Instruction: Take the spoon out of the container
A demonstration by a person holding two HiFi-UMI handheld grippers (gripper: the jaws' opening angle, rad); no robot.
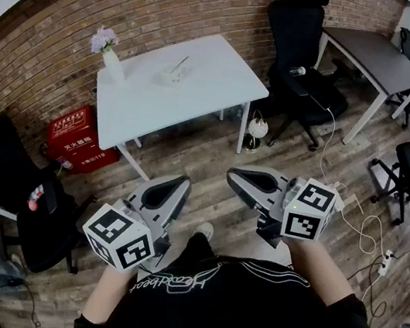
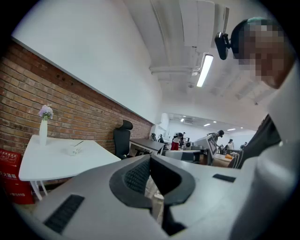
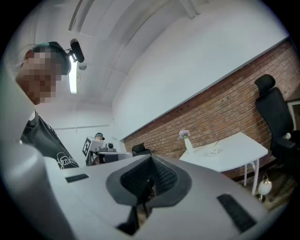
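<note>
A small white container stands on the white table near the brick wall, with a thin spoon leaning out of it. The container also shows far off in the left gripper view and the right gripper view. My left gripper and right gripper hang close to my body over the wooden floor, well short of the table. Both have their jaws together with nothing between them, as the left gripper and the right gripper show in their own views.
A white vase with purple flowers stands at the table's left corner. A red crate sits under the table. A black office chair and a grey desk are to the right. Cables lie on the floor.
</note>
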